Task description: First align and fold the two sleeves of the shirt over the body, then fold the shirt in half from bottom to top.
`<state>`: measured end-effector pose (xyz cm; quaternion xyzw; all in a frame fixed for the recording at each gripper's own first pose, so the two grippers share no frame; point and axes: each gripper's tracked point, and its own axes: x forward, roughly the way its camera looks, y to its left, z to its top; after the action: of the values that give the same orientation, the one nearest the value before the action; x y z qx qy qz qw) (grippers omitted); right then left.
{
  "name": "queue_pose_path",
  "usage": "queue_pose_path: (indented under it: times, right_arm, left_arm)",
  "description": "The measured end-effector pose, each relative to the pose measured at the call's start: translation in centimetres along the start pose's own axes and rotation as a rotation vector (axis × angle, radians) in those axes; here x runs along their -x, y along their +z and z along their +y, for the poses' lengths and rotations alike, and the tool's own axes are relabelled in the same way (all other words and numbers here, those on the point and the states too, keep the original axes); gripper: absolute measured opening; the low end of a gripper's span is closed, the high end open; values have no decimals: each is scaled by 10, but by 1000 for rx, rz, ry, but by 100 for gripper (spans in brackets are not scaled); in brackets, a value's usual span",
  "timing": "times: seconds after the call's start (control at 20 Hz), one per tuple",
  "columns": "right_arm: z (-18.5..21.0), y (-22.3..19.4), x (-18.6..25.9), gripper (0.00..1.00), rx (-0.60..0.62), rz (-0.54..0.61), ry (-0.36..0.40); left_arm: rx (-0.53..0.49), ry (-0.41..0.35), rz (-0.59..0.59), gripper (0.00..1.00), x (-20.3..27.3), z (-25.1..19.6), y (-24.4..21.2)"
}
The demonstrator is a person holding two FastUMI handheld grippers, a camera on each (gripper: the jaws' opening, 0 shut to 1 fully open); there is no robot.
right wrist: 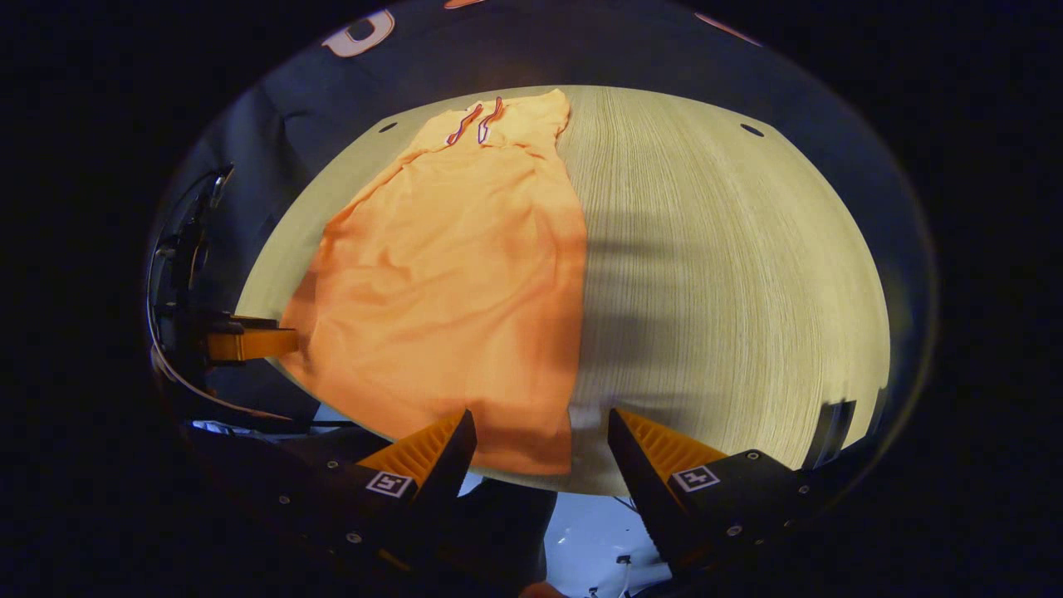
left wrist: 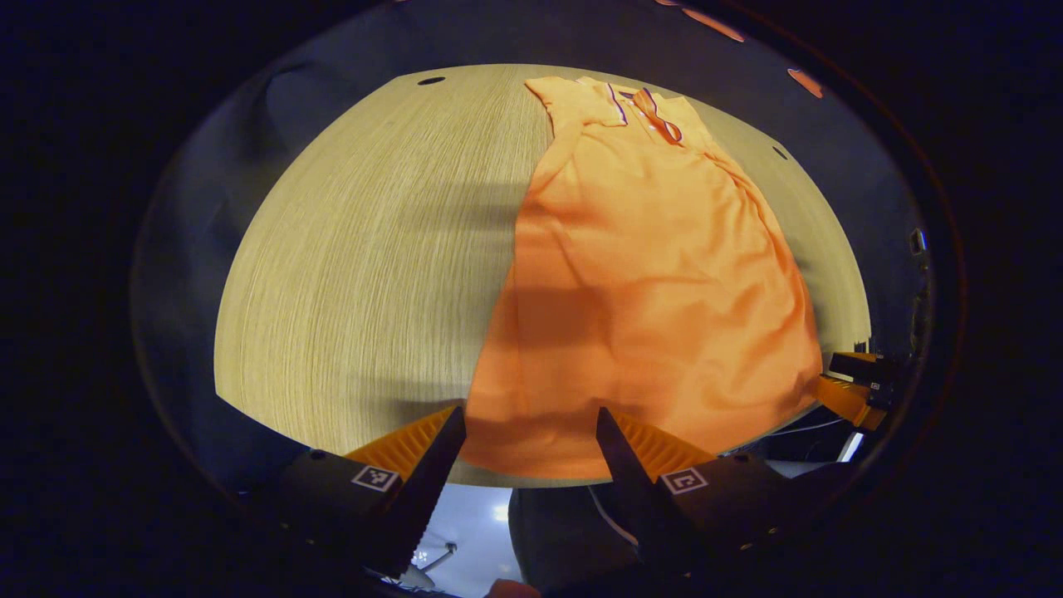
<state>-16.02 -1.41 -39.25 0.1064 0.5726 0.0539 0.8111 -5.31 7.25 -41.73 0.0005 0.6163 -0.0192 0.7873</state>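
An orange polo shirt [left wrist: 656, 274] lies flat on the wooden table [left wrist: 365, 266], collar far, hem at the near edge, both sleeves folded in over the body. In the left gripper view my left gripper [left wrist: 531, 423] is open, its fingers apart above the hem's left corner, nothing between them. In the right gripper view the shirt [right wrist: 457, 282] lies left of centre and my right gripper [right wrist: 541, 425] is open above the hem's right corner. The right gripper [left wrist: 855, 386] shows at the far right of the left gripper view; the left gripper [right wrist: 241, 342] shows at the left of the right gripper view.
Bare wood of the table [right wrist: 731, 274] spreads to the shirt's right, with small dark holes [right wrist: 751, 129] near the far corners. Below the near table edge a pale floor [left wrist: 473, 519] and dark clothing show.
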Motion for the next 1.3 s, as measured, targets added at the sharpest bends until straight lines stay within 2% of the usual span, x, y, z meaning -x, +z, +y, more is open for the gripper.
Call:
queue_pose_path:
  times: [0.15, 0.2, 0.25, 0.35, 0.45, 0.7, 0.85, 0.95, 1.0, 1.05, 1.1, 1.2, 1.25, 1.3]
  right_arm:
    - [0, -7, -5, 98, -5, 5, -19]
    - [4, -9, -6, 98, -8, 7, -6]
    - [4, -12, -7, 98, -1, 10, -7]
    - [3, -14, -7, 98, 3, 12, -19]
    - [8, -12, -9, 98, 12, 3, -10]
    - [8, -12, -9, 98, 58, -15, -44]
    - [7, -14, -12, 90, 145, -64, -77]
    - [7, -14, -12, 84, 132, -78, -75]
    - [6, -11, -12, 72, 125, -78, -78]
    - [3, -9, -13, 71, 101, -88, -84]
    - [-1, -5, -14, 51, 71, -105, -95]
    - [3, -1, -18, 21, 29, -119, -77]
    - [5, 0, -17, 21, 38, -114, -65]
    - [4, 3, -17, 21, 39, -119, -63]
  left_arm:
    - [-44, 9, -21, 99, -2, 1, -3]
    - [-49, 34, -27, 97, -1, 7, -2]
    - [-40, 33, -70, 97, 0, 9, 6]
    - [-30, 6, -79, 98, 2, 9, 6]
    - [-37, 23, -62, 98, -4, 21, 4]
    - [-103, 31, -108, 99, -5, 14, 2]
    - [-169, 6, -221, 99, -4, -4, 4]
    - [-173, -6, -248, 98, -7, -11, 4]
    - [-168, 3, -253, 86, -8, -12, 6]
    - [-161, -3, -252, 80, -10, -14, 6]
    - [-160, -9, -264, 79, -7, -17, 5]
    - [-163, 1, -260, 36, -10, -20, 8]
    - [-171, -27, -271, 36, -10, -27, 12]
    - [-149, -12, -288, 26, -4, -26, 15]
